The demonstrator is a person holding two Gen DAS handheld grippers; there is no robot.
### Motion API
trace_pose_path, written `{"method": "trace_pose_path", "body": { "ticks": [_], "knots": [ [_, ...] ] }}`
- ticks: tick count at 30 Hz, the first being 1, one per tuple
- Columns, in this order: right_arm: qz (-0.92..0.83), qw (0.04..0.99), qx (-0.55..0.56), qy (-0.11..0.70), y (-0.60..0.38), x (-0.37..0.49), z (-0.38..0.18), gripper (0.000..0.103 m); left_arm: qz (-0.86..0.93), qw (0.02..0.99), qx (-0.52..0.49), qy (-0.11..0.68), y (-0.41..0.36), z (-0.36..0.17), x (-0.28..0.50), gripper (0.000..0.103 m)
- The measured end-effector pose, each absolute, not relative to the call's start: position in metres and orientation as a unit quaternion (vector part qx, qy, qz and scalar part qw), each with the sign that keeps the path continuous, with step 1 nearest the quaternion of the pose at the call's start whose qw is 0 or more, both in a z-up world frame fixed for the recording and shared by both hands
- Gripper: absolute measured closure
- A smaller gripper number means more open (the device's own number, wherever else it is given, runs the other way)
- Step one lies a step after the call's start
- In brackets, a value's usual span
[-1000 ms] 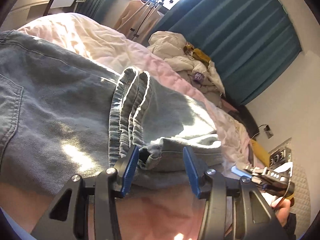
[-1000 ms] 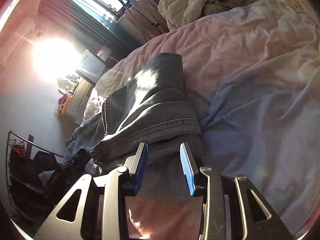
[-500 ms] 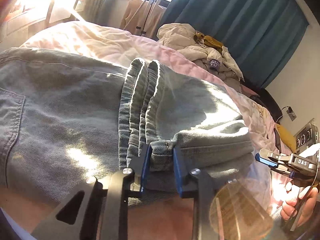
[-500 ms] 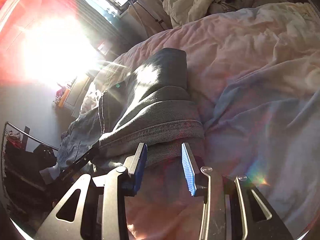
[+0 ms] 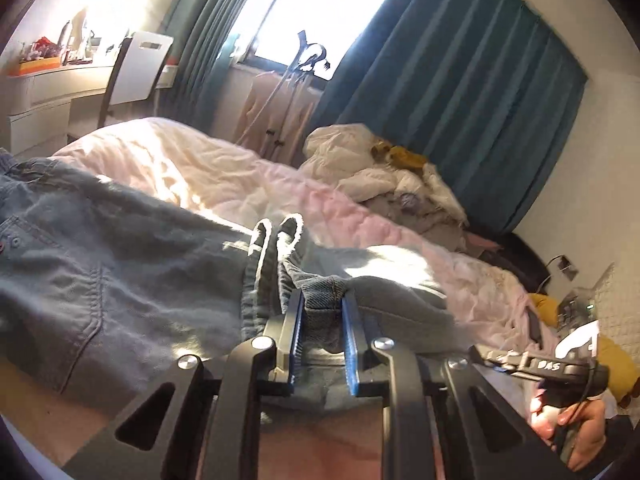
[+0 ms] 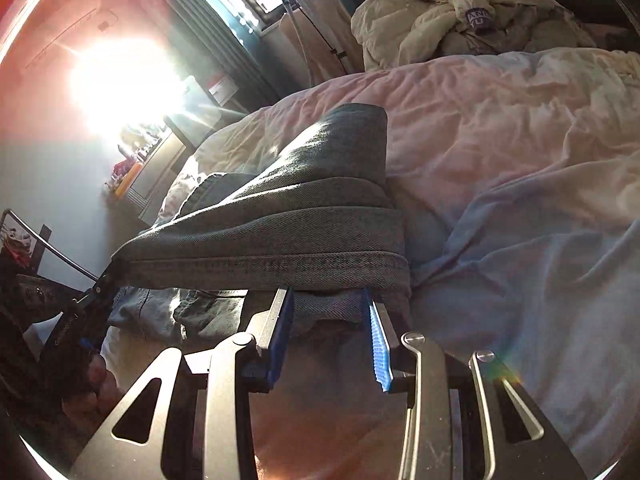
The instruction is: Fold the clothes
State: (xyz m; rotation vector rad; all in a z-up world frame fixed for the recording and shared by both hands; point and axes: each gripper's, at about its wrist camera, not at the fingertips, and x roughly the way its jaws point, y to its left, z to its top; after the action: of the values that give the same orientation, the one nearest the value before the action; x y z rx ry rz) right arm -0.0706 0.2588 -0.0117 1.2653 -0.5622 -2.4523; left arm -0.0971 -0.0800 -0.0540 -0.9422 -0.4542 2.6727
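Grey-blue jeans point(image 5: 120, 272) lie folded on the bed, back pocket up at the left. My left gripper point(image 5: 322, 300) is closing, its blue pads pressing a bunched corner of the leg hems. In the right wrist view the jeans point(image 6: 280, 232) rise as a taut band of hem. My right gripper point(image 6: 327, 296) is shut on the hem's other corner, with denim filling the gap between its pads. The right gripper point(image 5: 540, 364), held by a hand point(image 5: 580, 432), also shows in the left wrist view. The left gripper point(image 6: 92, 300) shows at the hem's left end.
A rumpled pink duvet point(image 5: 280, 184) covers the bed. A pile of pale clothes point(image 5: 384, 172) lies at its far end before teal curtains point(image 5: 460, 100). A white chair point(image 5: 136, 68) and a desk stand at the left, a clothes rack point(image 5: 292, 92) by the window.
My left gripper's jaws came together on the hem corner, then rose and tipped upward. The hem between both grippers lifted off the bed and pulled taut. The right gripper kept its hold.
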Motion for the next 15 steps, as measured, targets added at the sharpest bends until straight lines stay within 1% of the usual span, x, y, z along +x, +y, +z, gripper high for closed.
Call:
{"method": "trace_pose_path", "body": {
  "ticks": [3, 4, 8, 9, 10, 12, 13, 14, 15],
  "knots": [
    [-0.856, 0.158, 0.449, -0.2, 0.259, -0.071, -0.015, 0.068, 0.882, 0.117, -0.428, -0.159, -0.078, -0.094, -0.116, 0.085],
    [-0.854, 0.156, 0.452, -0.205, 0.261, -0.07, -0.017, 0.068, 0.877, 0.117, -0.438, -0.159, -0.077, -0.098, -0.118, 0.085],
    [-0.849, 0.143, 0.458, -0.222, 0.27, -0.074, -0.021, 0.068, 0.881, 0.135, -0.423, -0.161, -0.076, -0.092, -0.114, 0.085],
    [-0.848, 0.14, 0.458, -0.226, 0.272, -0.072, -0.021, 0.068, 0.88, 0.141, -0.421, -0.168, -0.077, -0.09, -0.112, 0.085],
    [-0.847, 0.139, 0.459, -0.231, 0.274, -0.071, -0.021, 0.068, 0.877, 0.146, -0.421, -0.176, -0.079, -0.087, -0.111, 0.082],
    [-0.845, 0.135, 0.461, -0.237, 0.277, -0.069, -0.02, 0.068, 0.87, 0.159, -0.42, -0.203, -0.085, -0.083, -0.107, 0.081],
    [-0.844, 0.132, 0.462, -0.239, 0.278, -0.069, -0.02, 0.068, 0.868, 0.169, -0.408, -0.226, -0.09, -0.077, -0.105, 0.077],
    [-0.842, 0.132, 0.462, -0.245, 0.279, -0.067, -0.02, 0.068, 0.867, 0.182, -0.392, -0.25, -0.096, -0.069, -0.101, 0.069],
    [-0.839, 0.135, 0.462, -0.252, 0.281, -0.065, -0.02, 0.068, 0.867, 0.189, -0.375, -0.268, -0.102, -0.063, -0.098, 0.063]
  ]
}}
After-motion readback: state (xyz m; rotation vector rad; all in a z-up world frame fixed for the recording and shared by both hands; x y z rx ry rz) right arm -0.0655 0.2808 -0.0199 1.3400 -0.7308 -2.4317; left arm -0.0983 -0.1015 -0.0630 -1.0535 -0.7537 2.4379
